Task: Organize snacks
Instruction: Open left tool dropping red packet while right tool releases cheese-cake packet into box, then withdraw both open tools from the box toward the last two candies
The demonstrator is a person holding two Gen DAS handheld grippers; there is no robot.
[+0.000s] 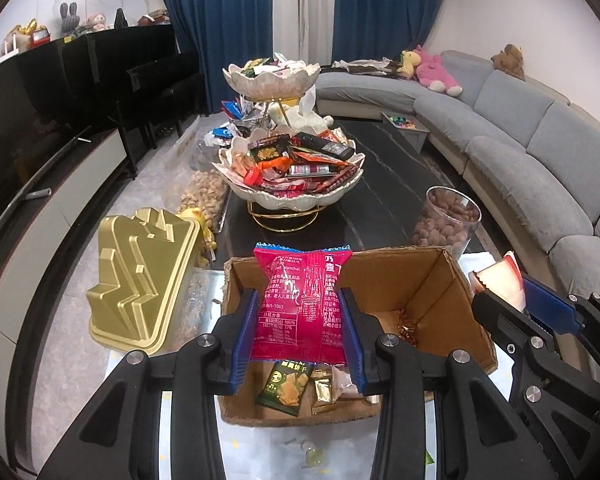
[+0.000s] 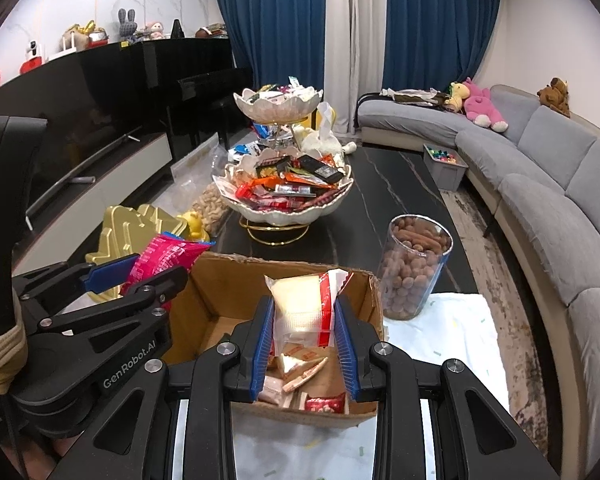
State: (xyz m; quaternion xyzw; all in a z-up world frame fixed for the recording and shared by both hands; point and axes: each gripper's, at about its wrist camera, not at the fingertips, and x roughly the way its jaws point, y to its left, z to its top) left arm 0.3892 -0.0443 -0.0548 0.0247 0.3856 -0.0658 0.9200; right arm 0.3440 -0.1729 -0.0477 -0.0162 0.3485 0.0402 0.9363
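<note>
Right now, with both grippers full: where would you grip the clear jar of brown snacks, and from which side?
Grip the clear jar across its straight cylindrical wall at mid-height, coming in level from the near side. It stands upright with an open top, so a top grip would dip into the snacks. The cardboard box crowds its left.

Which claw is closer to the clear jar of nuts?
Right. The right claw holds its packet just left of the jar of nuts; the left claw sits farther left, over the box's other side.

Both wrist cameras are looking close down along their fingers over the cardboard box [image 1: 384, 276] at the table's [image 1: 384, 184] near edge, facing its far end. The left is sitting left of the right; both are sharing the tiered snack stand [image 2: 288, 184].
</note>
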